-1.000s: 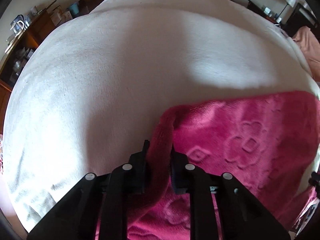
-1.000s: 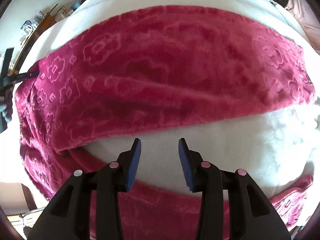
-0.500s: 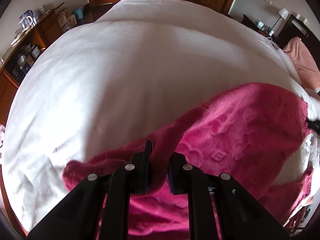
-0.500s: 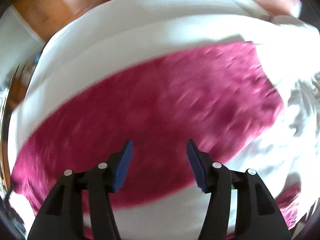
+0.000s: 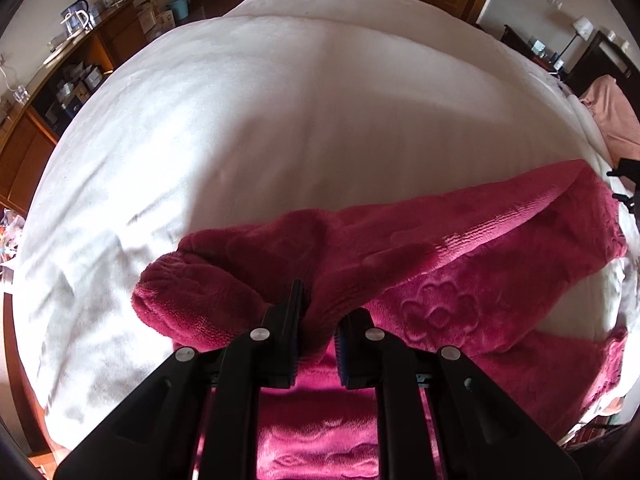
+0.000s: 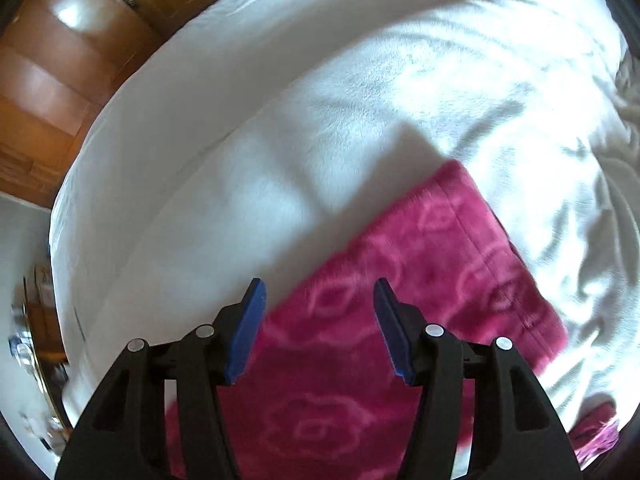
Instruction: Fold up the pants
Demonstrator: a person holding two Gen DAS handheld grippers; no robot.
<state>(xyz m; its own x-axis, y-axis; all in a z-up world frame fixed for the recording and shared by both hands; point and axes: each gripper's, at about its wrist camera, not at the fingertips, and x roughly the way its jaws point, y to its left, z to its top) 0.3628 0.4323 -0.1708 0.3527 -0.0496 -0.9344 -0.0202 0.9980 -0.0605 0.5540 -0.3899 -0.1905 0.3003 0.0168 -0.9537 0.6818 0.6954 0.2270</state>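
Left gripper point(image 5: 320, 316) is dragging the pinched pants point(image 5: 460, 264) across the white bed point(image 5: 280, 120).
Since a second ago the fabric is bunching leftward, while the right gripper point(image 6: 319, 304), jaws spread wider and empty, is hovering over the hem.

Each handheld gripper consists of two matte black plastic fingers mounted on a black linkage frame. The left gripper point(image 5: 318, 320) shows four round silver pivot screws arranged across its linkage bars, two per side, and dark blue pads on the inner finger faces, visible only as thin edges. The right gripper point(image 6: 319, 308) has the same construction: angular black arms with triangular cut-outs near the base, four silver screw heads, and flat blue pads point(image 6: 244, 336) with a finely ribbed edge lining the inner face of each tapered fingertip.
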